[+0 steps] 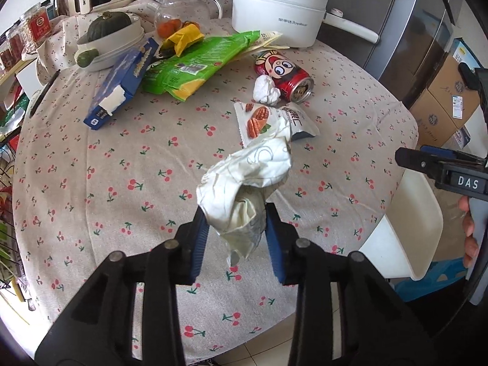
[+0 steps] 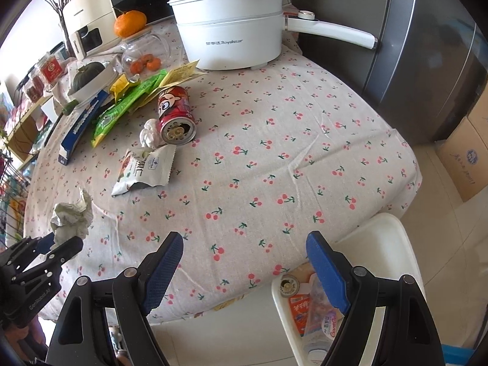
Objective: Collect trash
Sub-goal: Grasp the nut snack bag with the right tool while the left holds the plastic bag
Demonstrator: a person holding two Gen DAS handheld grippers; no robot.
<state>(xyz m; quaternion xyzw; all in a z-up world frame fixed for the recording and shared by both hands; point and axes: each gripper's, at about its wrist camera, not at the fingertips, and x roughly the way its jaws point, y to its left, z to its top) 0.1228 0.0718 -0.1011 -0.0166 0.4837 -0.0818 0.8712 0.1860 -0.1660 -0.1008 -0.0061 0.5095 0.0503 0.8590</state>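
My left gripper (image 1: pixel 237 224) is shut on a crumpled white wrapper (image 1: pixel 244 189) and holds it above the cherry-print tablecloth (image 1: pixel 137 158); the wrapper also shows in the right wrist view (image 2: pixel 71 218). My right gripper (image 2: pixel 245 251) is open and empty over the table's near edge, above a white trash bin (image 2: pixel 393 238) that holds several wrappers. On the table lie a pecan snack packet (image 1: pixel 268 119), a white paper ball (image 1: pixel 266 90) and a tipped red can (image 1: pixel 283 74).
A green snack bag (image 1: pixel 195 61), a blue box (image 1: pixel 122 85), a yellow wrapper (image 1: pixel 184 38), a white electric pot (image 1: pixel 274 6), a bowl with a squash (image 1: pixel 109 39) and a glass jar (image 1: pixel 180 9) crowd the far side. Cardboard boxes (image 2: pixel 466 158) stand beside a fridge (image 2: pixel 427 45).
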